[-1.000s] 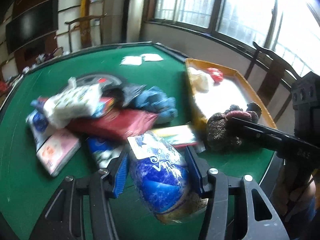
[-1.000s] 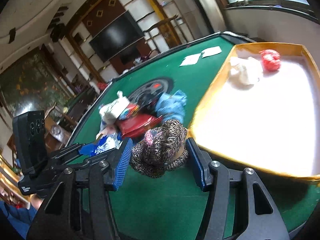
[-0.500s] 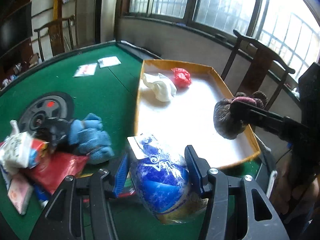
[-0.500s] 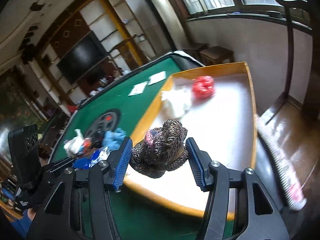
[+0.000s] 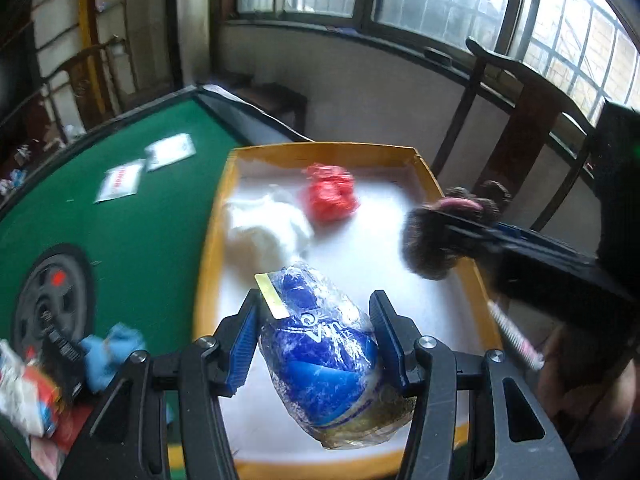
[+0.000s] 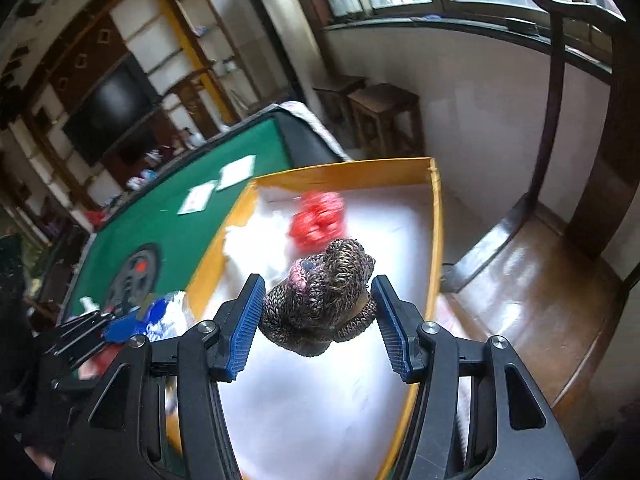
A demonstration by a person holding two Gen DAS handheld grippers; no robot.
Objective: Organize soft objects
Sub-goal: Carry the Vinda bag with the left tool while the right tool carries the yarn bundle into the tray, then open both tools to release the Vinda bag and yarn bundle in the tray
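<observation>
My left gripper (image 5: 316, 332) is shut on a blue tissue pack in clear wrap (image 5: 320, 344), held above the near end of the yellow-rimmed white tray (image 5: 218, 216). My right gripper (image 6: 318, 312) is shut on a brown knitted hat (image 6: 320, 300) over the tray's (image 6: 434, 220) right half; the same hat (image 5: 436, 240) shows in the left wrist view near the tray's right rim. A red soft bundle (image 5: 330, 196) and a white cloth (image 5: 264, 232) lie at the tray's far end, and the red bundle (image 6: 318, 220) shows again just beyond the hat.
The tray sits on a green felt table (image 5: 132, 220) with a round black hub (image 5: 48, 300) and two paper cards (image 5: 120, 180). A blue cloth (image 5: 108, 352) and packets lie at the left. A wooden chair (image 6: 560, 240) stands right of the tray.
Both grippers have swung right, away from the pile on the felt, and now hang over the tray with the tissue pack and hat still gripped.
</observation>
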